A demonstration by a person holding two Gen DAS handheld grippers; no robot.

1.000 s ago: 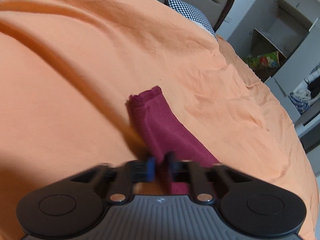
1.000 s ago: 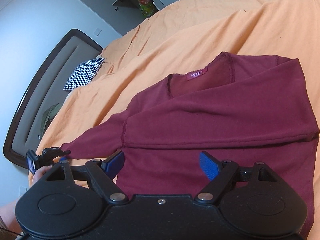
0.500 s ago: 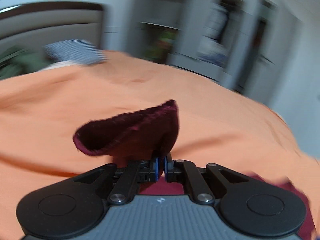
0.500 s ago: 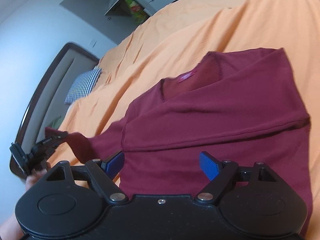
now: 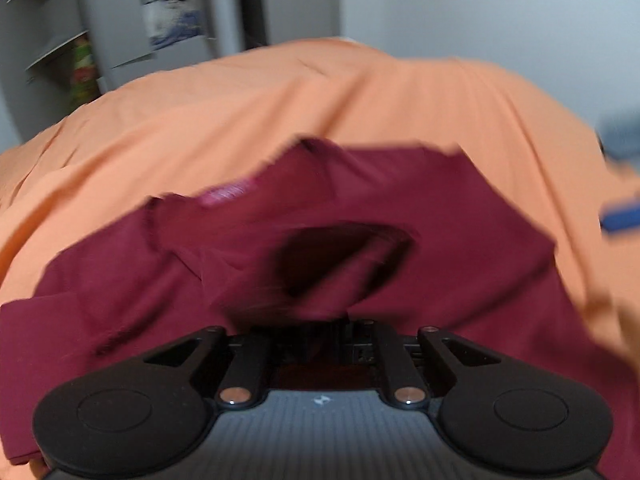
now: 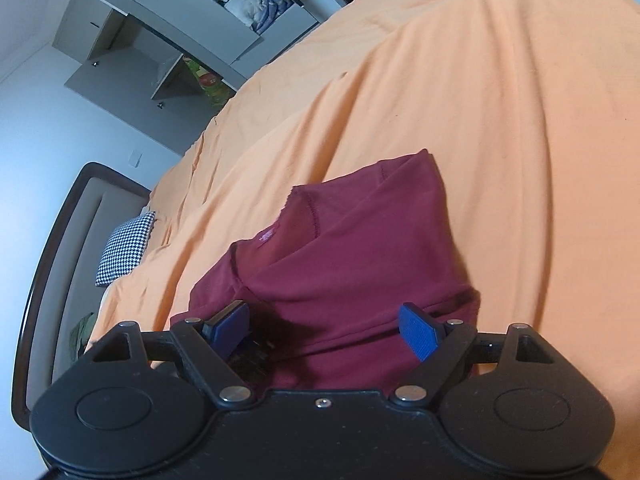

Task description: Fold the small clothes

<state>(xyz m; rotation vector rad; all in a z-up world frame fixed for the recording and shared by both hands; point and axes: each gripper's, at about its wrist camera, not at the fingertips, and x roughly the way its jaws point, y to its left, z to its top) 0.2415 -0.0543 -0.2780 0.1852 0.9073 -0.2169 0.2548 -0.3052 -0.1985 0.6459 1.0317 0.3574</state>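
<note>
1. A maroon long-sleeved top [image 6: 352, 280] lies on an orange bedsheet [image 6: 500, 120], its neckline and pink label [image 6: 265, 235] facing away from the right wrist camera.
2. The left gripper [image 5: 320, 320] is clamped on the sleeve cuff [image 5: 340, 256], which hangs in front of it as a dark open loop above the body of the top [image 5: 460, 220]; its pads are hidden by the cloth and the picture is blurred.
3. The right gripper [image 6: 326, 330] has its jaws spread wide, holding nothing, with the blue pads [image 6: 416, 330] low over the near part of the top.
4. A dark blurred shape sits just beside the right gripper's left pad; whether it is the cuff or the other gripper cannot be told.
5. In the left wrist view a blue pad of the right gripper [image 5: 620, 216] shows at the right edge.
6. A checkered pillow [image 6: 126, 248] lies against a dark-framed headboard [image 6: 56, 248].
7. An open wardrobe [image 6: 168, 52] stands beyond the bed, with folded linens [image 6: 256, 4] on a shelf.
</note>
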